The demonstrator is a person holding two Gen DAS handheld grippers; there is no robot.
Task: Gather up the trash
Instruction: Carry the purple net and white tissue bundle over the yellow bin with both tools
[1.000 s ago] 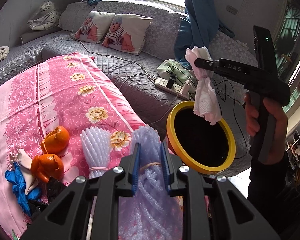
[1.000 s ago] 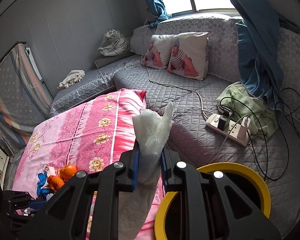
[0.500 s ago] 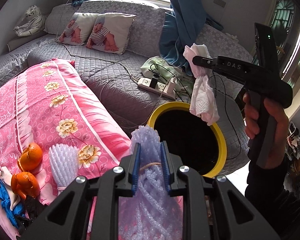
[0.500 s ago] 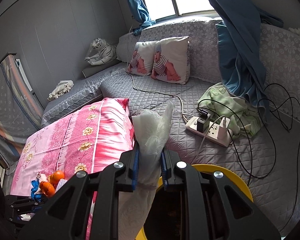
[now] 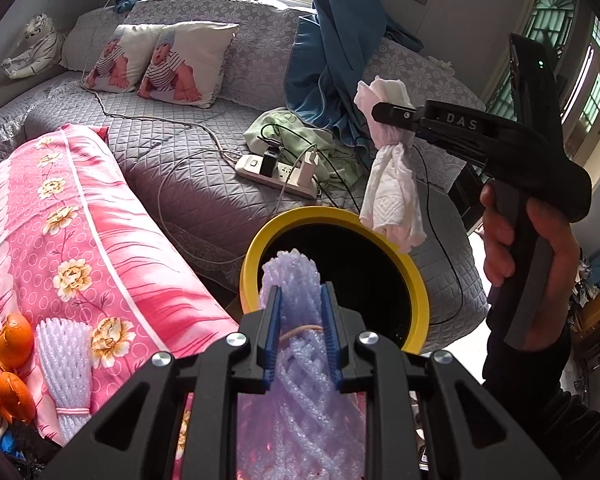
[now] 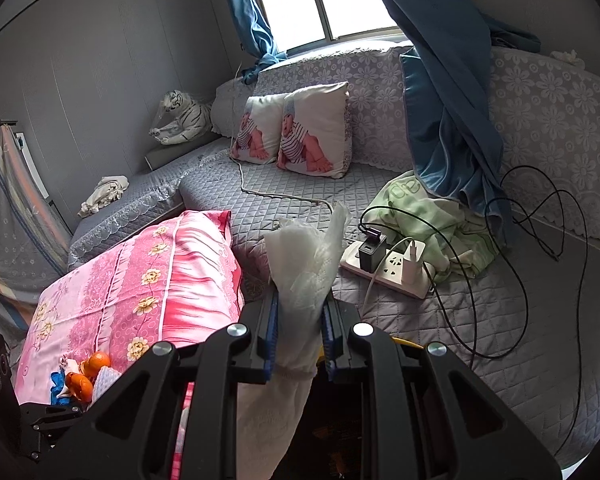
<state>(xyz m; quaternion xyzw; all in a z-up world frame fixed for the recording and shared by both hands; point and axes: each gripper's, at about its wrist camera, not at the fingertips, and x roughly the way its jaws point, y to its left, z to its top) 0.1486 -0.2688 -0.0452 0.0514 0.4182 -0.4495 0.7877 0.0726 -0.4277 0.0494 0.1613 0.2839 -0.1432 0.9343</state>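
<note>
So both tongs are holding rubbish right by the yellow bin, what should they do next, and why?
Probably ease the right tongs open first. Their crumpled tissue already hangs over the yellow bin's far rim, so it should drop inside. The left tongs, shut on the purple foam net, sit at the near rim and may need a small nudge forward before opening.

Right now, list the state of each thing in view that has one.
left gripper: shut on purple foam net
right gripper: shut on white tissue
yellow-rimmed bin: open
power strip: chargers plugged in
second foam net: lying on pink quilt
</note>
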